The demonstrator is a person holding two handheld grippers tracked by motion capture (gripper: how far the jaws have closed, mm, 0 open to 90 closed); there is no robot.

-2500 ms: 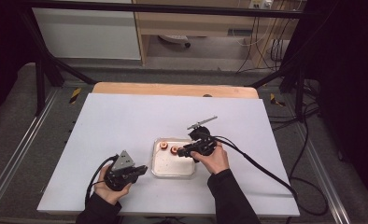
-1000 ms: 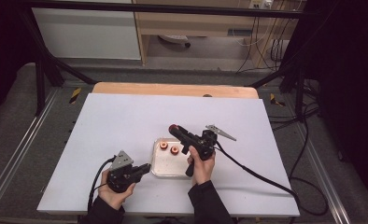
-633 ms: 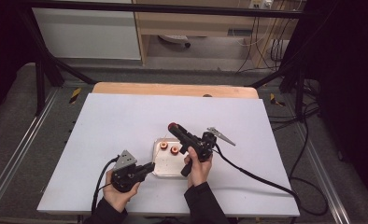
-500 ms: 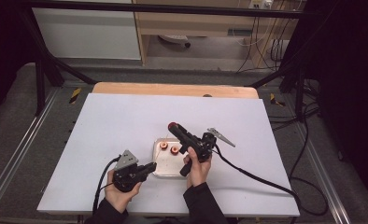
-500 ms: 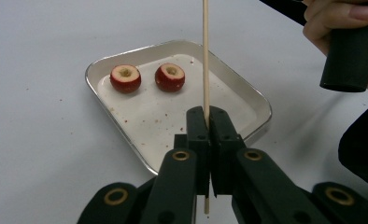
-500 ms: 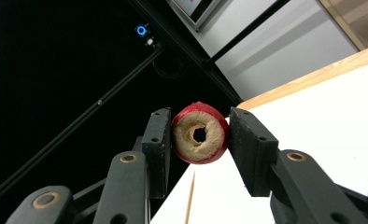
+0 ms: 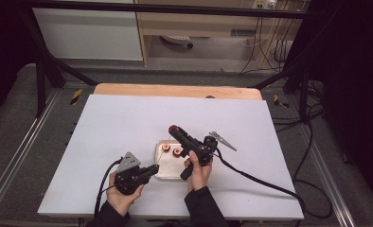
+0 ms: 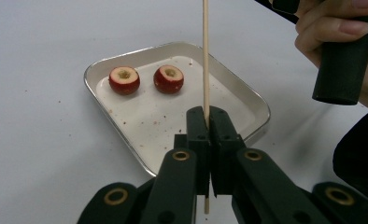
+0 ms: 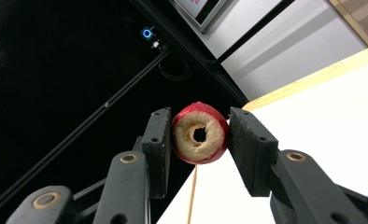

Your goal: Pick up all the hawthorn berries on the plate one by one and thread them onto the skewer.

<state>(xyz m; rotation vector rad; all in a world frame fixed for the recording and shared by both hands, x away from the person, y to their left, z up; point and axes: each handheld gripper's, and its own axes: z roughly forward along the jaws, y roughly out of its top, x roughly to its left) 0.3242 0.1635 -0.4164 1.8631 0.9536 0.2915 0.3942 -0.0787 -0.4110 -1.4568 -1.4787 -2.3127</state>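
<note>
My left gripper point(image 8: 209, 116) is shut on a thin wooden skewer point(image 8: 205, 56) that stands upright just before a small metal tray point(image 8: 261, 111). Two red cored fruits point(image 8: 124, 79) point(image 8: 168, 78) lie at the tray's far end. In the high view the left gripper point(image 7: 154, 168) sits at the tray's point(image 7: 162, 176) near left edge. The right gripper point(image 7: 173, 129) is raised above the tray and slants up toward the far left. Its jaws point(image 9: 200, 133) are shut on a third red cored fruit point(image 9: 187, 151), whose hole faces the camera. The skewer point(image 9: 192, 196) shows below that fruit.
The white tabletop point(image 7: 128, 118) stretches wide around the tray, with a wooden strip point(image 7: 175, 91) along its far edge. Black cables point(image 7: 260, 177) trail from both grippers toward the near side. The right hand on its black handle point(image 8: 341, 60) hangs close to the skewer's right.
The right gripper has lifted off the tray with a fruit and swung its jaws up toward the far left. Over the last second both hands have barely moved.
</note>
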